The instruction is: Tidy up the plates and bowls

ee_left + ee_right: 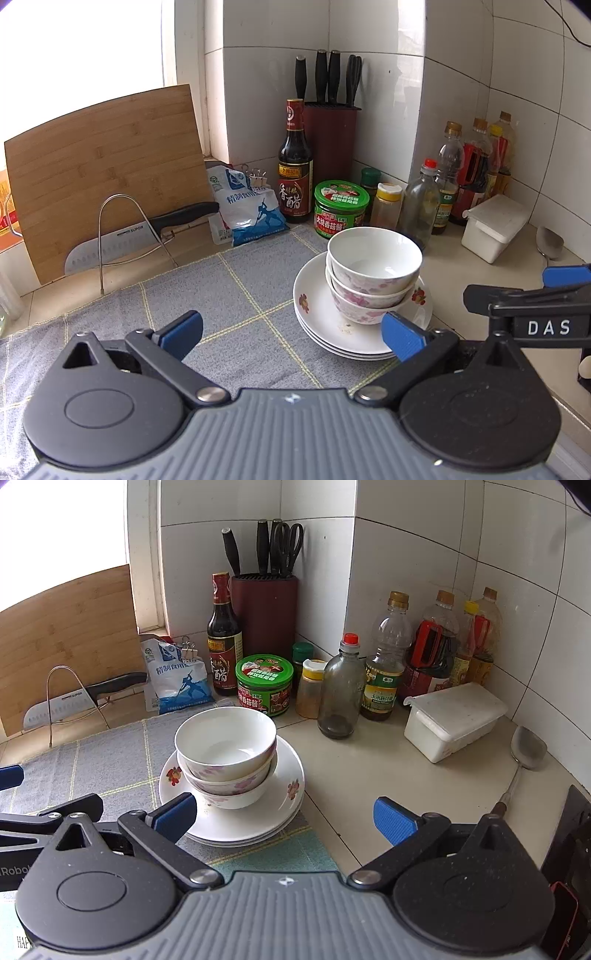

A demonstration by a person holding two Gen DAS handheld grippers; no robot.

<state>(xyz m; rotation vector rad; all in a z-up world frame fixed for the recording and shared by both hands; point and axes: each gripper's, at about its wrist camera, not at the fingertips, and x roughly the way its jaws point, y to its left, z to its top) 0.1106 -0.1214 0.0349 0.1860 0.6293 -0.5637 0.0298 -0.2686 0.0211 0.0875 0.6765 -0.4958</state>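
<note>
Here, low in each wrist view, the left gripper [291, 334] and right gripper [284, 818] gape wide, holding nothing. Just beyond, at centre frame, three nested white floral bowls [226, 755] sit on stacked white flowered plates [284, 805] atop the grey checked cloth [229, 288]. The stacking looks finished; next probably means backing away.
</note>
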